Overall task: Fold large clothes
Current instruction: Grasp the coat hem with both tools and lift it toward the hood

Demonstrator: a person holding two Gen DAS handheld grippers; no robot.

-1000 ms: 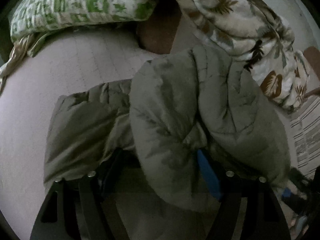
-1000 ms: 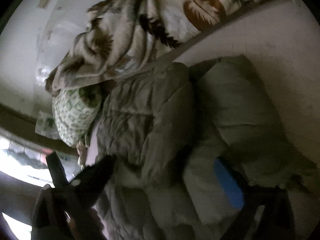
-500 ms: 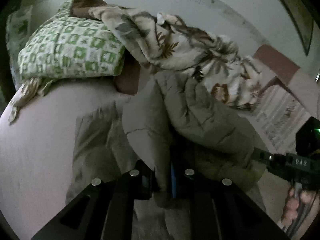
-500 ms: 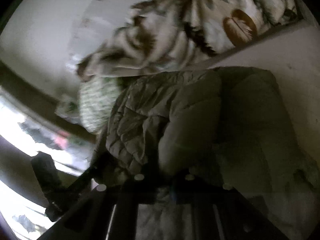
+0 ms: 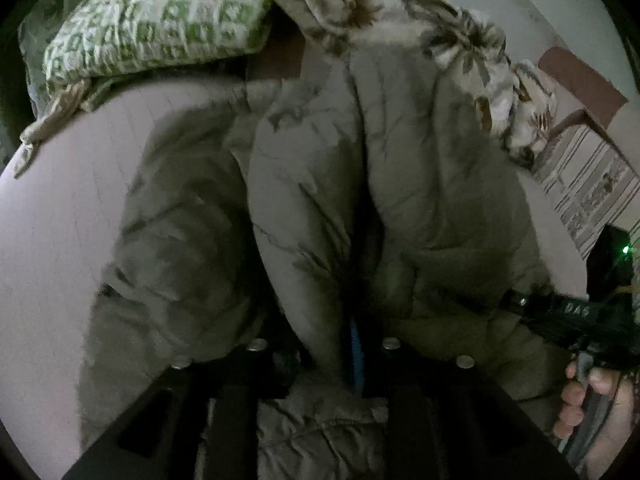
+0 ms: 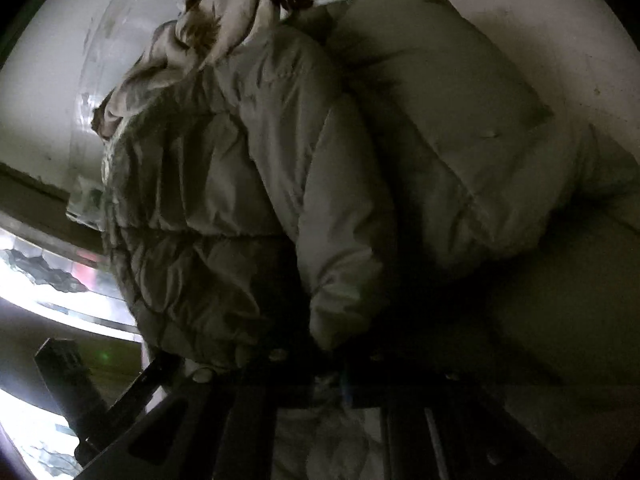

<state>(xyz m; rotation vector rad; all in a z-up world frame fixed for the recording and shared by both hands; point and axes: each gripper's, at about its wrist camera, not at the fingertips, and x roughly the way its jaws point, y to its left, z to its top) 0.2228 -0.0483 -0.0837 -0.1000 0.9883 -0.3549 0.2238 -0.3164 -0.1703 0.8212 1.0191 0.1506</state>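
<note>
- Puffer jacket [image 5: 320, 208]: an olive, quilted garment bunched on the bed [image 5: 60, 220], its far edge touching the leaf-print blanket [image 5: 472, 52]; a green-patterned pillow [image 5: 160, 20] sits near the head of the bed.
- Left gripper [image 5: 344, 356]: fingers closed on a raised fold of the jacket, with a blue pad just visible against the pinched fabric.
- Right gripper [image 6: 320, 364]: fingers drawn together around a hem or sleeve end; the view is dark, so the grip appears firm but the exact layer held cannot be told. From the left wrist view, the right hand [image 5: 592, 408] holds this tool at the jacket's right flank.
- Handling, as judged: the jacket is light for its bulk, soft, compressible and springy. Its smooth shell is likely slippery, so thin pinches may slide out.
- Suggested hold: take stitched seams, hem or cuff rather than a puffed panel, and press each fold flat, since trapped air will tend to reopen it.
</note>
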